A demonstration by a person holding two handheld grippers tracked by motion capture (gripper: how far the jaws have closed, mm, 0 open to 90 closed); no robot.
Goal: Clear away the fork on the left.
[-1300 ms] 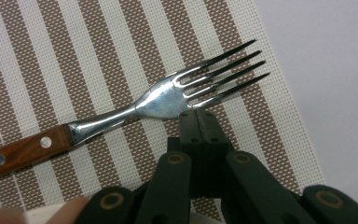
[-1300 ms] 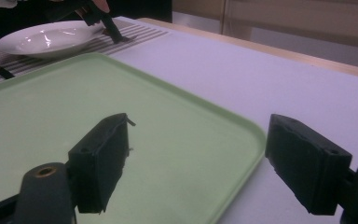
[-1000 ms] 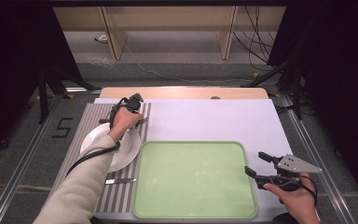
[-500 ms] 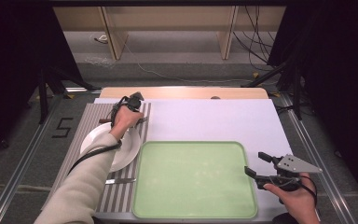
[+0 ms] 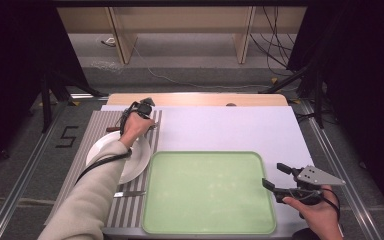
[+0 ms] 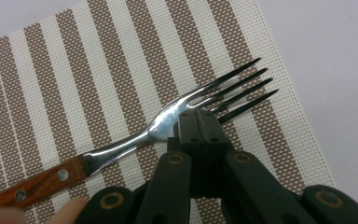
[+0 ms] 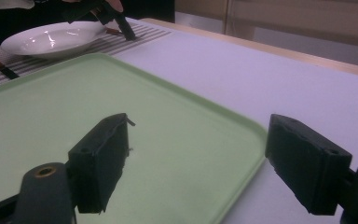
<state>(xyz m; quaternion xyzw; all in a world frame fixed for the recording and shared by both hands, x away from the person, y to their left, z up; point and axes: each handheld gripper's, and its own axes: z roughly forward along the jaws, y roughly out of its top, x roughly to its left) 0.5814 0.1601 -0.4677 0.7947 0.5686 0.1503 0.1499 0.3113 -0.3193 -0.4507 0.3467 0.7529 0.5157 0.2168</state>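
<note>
the left gripper (image 6: 199, 122) points down at the striped placemat (image 6: 98, 60) beyond the white plate (image 5: 136, 159), jaws closed together on the neck of a wooden-handled fork (image 6: 168, 123) lying flat there. the right gripper (image 5: 278, 177) hovers level, jaws wide apart, over the green tray (image 5: 207, 192)'s right rim on the worktop (image 5: 230, 127).

- The mat (image 5: 100, 150) lies along the table's (image 5: 230, 125) left side.
- The plate (image 5: 137, 157) sits on the mat, just left of the tray (image 5: 207, 192).
- The fork (image 6: 168, 123) lies on the mat beyond the plate.
- A knife (image 5: 129, 193) lies on the mat near the plate's front edge.
- The left gripper (image 5: 142, 107) is over the fork; the right gripper (image 5: 280, 179) is by the tray's right edge.
</note>
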